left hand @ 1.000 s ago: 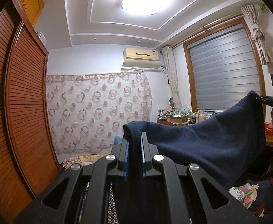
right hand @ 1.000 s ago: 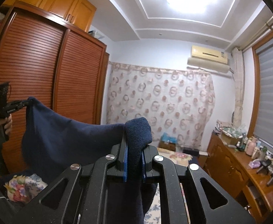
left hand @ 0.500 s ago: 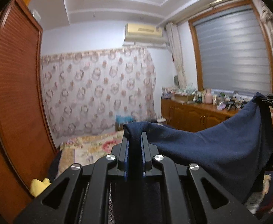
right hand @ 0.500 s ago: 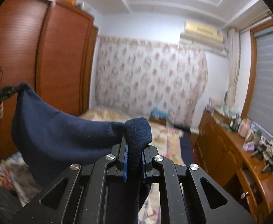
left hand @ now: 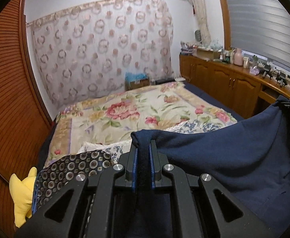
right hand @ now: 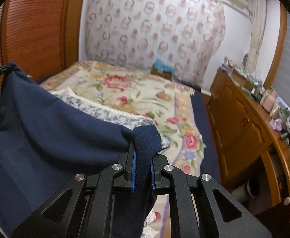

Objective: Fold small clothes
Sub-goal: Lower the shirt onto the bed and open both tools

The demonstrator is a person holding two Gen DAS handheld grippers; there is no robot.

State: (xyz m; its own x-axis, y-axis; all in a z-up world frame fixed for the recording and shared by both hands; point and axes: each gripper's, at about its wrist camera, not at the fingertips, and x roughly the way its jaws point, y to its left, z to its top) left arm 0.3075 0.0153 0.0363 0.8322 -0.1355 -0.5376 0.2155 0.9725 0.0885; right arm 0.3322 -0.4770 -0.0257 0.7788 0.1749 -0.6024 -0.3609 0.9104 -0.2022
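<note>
The garment [left hand: 214,148] is seen in plain navy blue; the bedspread [left hand: 129,115] is cream, printed with pink and red flowers and green leaves; a white cloth [right hand: 105,109] is patterned with small blue flowers; a dark fabric [left hand: 69,170] is dotted with pale rings; the curtain [left hand: 105,45] is off-white with pinkish circles; the wardrobe [left hand: 6,91] and cabinets [left hand: 220,79] are reddish-brown wood; the gripper pads [left hand: 134,170] are blue.
</note>
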